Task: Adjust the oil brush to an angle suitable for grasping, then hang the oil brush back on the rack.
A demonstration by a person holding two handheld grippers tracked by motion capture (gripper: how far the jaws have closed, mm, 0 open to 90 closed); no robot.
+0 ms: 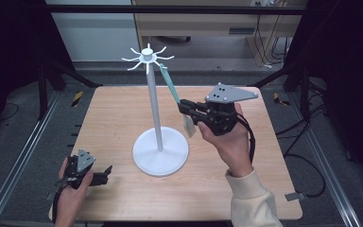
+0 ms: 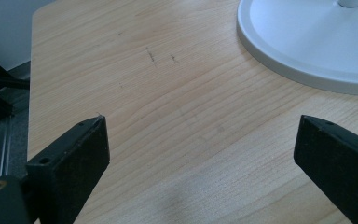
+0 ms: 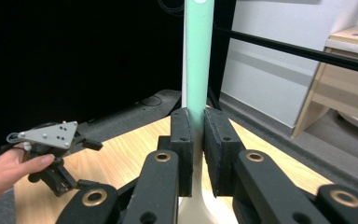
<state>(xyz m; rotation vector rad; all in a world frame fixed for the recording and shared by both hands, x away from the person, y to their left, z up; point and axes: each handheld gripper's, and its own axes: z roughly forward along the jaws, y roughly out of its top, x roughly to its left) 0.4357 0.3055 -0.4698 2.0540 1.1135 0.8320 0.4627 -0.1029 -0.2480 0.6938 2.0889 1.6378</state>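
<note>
While the left gripper (image 1: 105,173) sits parked at the near left of the wooden table (image 1: 264,189), jaws spread wide with nothing between them and bare tabletop ahead in its own view, the right gripper (image 1: 185,108) does the work. Its jaws are clenched on a mint-green spatula (image 1: 170,85), pinching the flat handle just above where it widens to the pale blade (image 1: 189,126).

Position: the spatula hangs tilted, top end up at the hook crown (image 1: 147,56) of the white hanging stand (image 1: 159,151), blade end down by the right gripper, off the table. Can't tell from the high view whether the handle's hole is seated on a hook or just beside one; the right gripper view cuts the top off.

Doing the step well, my read:
- keep the grip firm, the handle is thin and can pivot in the pads
- move along the hook's axis, not sideways, or the stand tips; the pole is slim and the base (image 2: 307,42) unheld
- the left gripper is free to steady the base if it rocks
- release only once the weight is on the hook

No brand, label or readable writing anywhere.
</note>
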